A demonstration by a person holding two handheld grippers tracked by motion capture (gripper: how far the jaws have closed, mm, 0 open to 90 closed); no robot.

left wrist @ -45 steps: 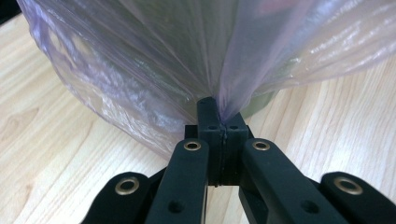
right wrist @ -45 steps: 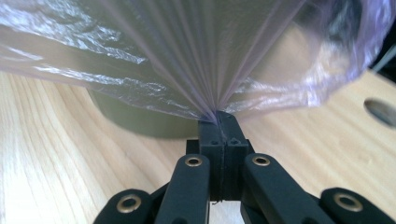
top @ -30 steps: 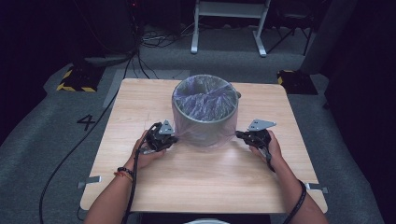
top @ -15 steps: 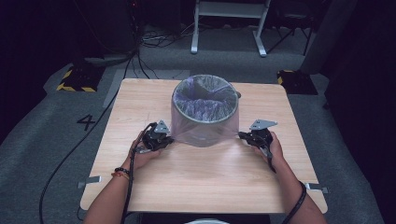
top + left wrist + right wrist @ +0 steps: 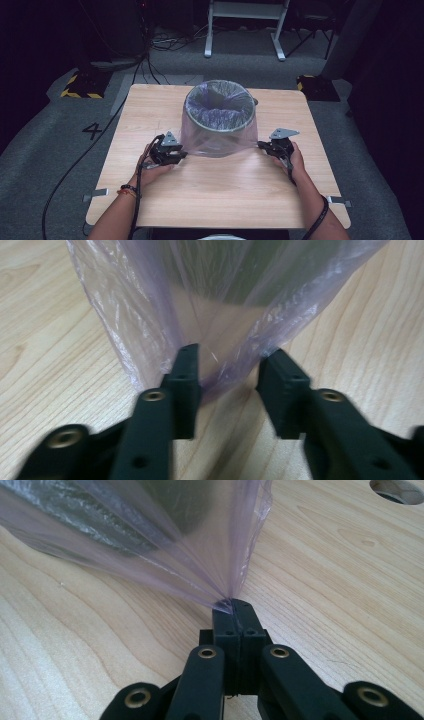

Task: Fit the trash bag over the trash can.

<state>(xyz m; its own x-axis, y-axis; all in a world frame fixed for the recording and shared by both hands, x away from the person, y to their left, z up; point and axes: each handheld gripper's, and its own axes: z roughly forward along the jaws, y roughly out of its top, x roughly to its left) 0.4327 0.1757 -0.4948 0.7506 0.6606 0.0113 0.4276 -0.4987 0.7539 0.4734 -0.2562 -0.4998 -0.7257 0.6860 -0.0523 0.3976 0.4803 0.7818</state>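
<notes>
From above the person's side we look forward and down on the whole wooden table and the dark floor beyond. In the left gripper view we sit low and very close, looking along the jaws at the plastic bag. The right gripper view is equally near the tabletop, facing the same bag from its other side. All three views share bag and tabletop.
</notes>
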